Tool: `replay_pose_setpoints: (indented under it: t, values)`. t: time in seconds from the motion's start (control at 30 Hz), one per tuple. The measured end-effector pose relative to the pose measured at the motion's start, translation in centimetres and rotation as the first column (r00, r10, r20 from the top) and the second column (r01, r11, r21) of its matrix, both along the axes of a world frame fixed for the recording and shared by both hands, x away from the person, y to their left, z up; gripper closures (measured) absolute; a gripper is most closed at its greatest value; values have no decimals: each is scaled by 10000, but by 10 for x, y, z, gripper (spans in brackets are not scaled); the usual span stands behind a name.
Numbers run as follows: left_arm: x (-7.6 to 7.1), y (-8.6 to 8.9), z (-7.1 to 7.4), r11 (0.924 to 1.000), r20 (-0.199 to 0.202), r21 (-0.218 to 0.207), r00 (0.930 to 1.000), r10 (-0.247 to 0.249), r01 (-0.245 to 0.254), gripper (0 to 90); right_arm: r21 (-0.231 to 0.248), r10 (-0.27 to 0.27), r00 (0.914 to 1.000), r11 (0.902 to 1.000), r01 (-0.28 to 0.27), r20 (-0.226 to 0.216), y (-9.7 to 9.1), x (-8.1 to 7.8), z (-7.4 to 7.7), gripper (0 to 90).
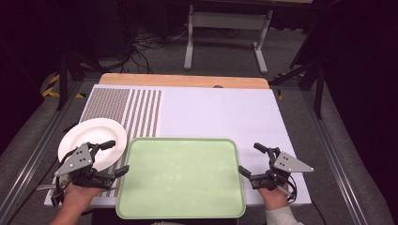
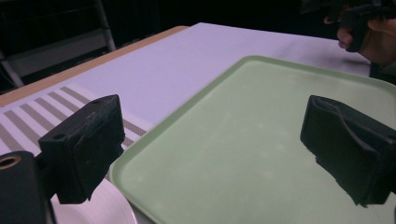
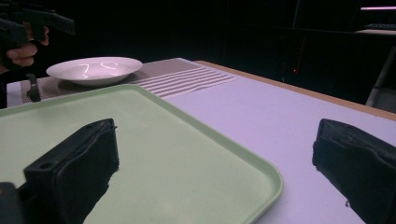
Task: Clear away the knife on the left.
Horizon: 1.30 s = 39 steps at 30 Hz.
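Dark room hides details; left gripper and right gripper fingers spread, tray seemingly cut off

White table — green tray, striped mat with white plate.

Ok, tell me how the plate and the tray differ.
The white plate is round; the green tray is rectangular with rounded corners. The plate is smaller, the tray far larger. The plate lies on the striped mat, the tray mostly on the white surface. Both are empty.
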<state>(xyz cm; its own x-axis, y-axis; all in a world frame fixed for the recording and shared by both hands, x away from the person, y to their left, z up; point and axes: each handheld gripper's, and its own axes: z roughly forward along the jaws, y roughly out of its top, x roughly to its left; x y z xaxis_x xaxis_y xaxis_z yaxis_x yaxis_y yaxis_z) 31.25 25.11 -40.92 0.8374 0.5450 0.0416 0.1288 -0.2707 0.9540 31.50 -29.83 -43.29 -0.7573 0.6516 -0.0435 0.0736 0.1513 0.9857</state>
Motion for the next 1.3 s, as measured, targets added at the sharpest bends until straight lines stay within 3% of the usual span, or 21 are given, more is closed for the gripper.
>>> replay_pose_setpoints:
  t: [0.27,0.63,1.0,1.17,1.23,1.27,1.3]
  values:
    - [0,6,14,9953,-176,817,9986,-498,511,77,-27,61,10000,10000,-61,-57,0,0,0,11]
    - [1,17,24,9729,-896,1974,9905,-1041,1201,87,-44,139,9998,9999,-140,-115,1,1,-1,12]
    - [2,26,28,9373,-1744,3048,9774,-1193,1688,96,-68,204,9996,9998,-205,-174,2,1,-1,13]
    - [2,29,29,9122,-2111,3619,9700,-1206,1922,107,-69,217,9996,9997,-219,-205,2,2,-1,13]
    - [2,31,30,8971,-2281,3941,9668,-1152,1999,113,-91,230,9995,9997,-232,-204,2,1,-1,13]
    - [2,31,30,8971,-2281,3941,9668,-1152,1999,121,-91,230,9995,9997,-232,-204,2,1,-1,13]
    - [1,33,30,8910,-2349,4070,9657,-1110,2014,121,-94,237,9995,9997,-239,-205,2,1,-2,14]
